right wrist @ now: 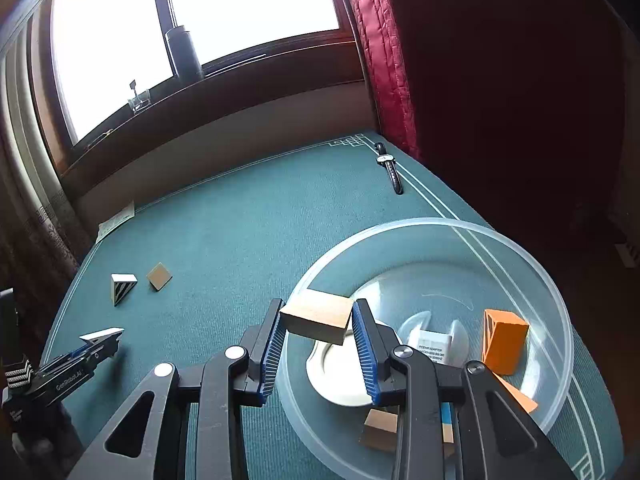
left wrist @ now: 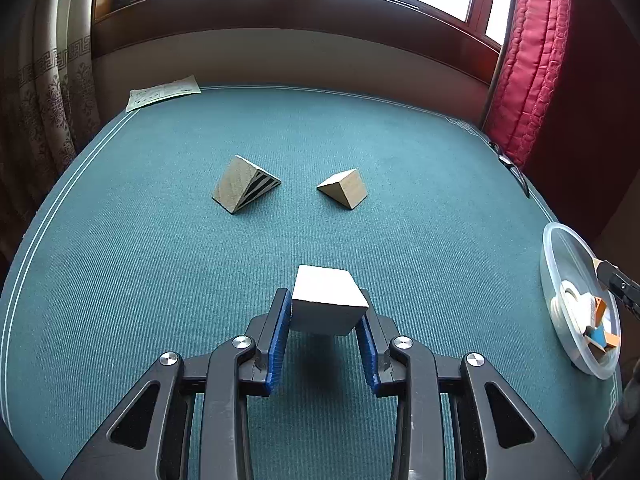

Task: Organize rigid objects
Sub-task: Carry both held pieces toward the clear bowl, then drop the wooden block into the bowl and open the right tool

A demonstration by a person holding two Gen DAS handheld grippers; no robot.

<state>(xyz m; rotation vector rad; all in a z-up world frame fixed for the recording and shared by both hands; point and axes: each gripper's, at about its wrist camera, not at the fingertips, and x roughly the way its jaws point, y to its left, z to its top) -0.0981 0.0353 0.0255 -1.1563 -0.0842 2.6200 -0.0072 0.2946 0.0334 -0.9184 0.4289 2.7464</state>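
Note:
In the left wrist view my left gripper (left wrist: pixel 326 316) is shut on a pale wooden block (left wrist: pixel 328 300), held just above the green table cover (left wrist: pixel 160 280). Beyond it lie a striped wooden wedge (left wrist: pixel 245 185) and a plain wooden wedge (left wrist: pixel 344 189). In the right wrist view my right gripper (right wrist: pixel 318 320) is shut on a flat tan wooden block (right wrist: pixel 318 318), held over the near left rim of a clear plastic bowl (right wrist: pixel 560 300). The bowl holds an orange block (right wrist: pixel 505 340), a white adapter (right wrist: pixel 432 346), a tape roll (right wrist: pixel 340 372) and other wooden pieces. The left gripper (right wrist: pixel 102 338) with its block shows at far left.
A wristwatch (right wrist: pixel 390 166) lies at the table's far right corner by a red curtain (right wrist: pixel 384 60). A paper sheet (left wrist: pixel 162 92) sits at the far left edge. A window sill and wall run behind the table. The bowl (left wrist: pixel 560 256) stands at the right edge.

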